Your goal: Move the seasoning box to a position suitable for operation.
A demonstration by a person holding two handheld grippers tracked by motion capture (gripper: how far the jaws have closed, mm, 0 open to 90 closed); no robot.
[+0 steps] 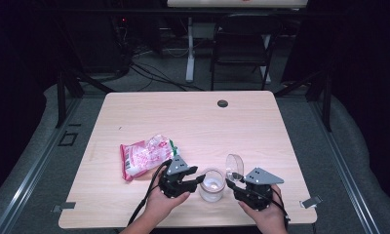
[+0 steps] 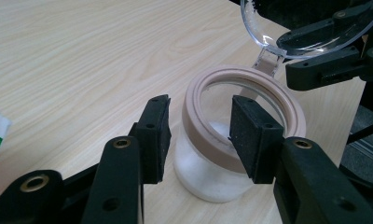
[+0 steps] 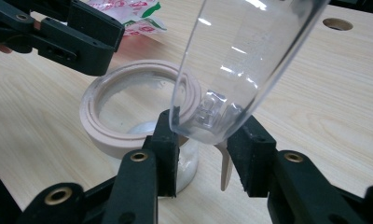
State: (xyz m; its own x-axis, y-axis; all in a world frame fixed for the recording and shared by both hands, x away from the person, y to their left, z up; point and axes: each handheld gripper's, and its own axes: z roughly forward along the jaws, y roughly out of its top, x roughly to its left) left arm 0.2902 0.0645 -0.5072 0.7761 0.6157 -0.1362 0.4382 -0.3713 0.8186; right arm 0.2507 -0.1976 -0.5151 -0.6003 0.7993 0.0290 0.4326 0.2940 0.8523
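The table [image 1: 193, 117] carries 1 snack bag [image 1: 146, 156] and 1 jar [image 1: 212, 185] at the near edge, its hinged clear lid [image 1: 234, 166] standing open. The step looks like closing the jar. The left gripper [image 1: 198, 179] straddles the rim, jaws apart, not pressing. The right gripper [image 1: 236, 183] clamps the lid's lower edge. Next: swing the lid down squarely onto the rim.

One jar [image 1: 212, 185], one clear lid [image 1: 234, 166], one snack bag [image 1: 145, 156], two grippers
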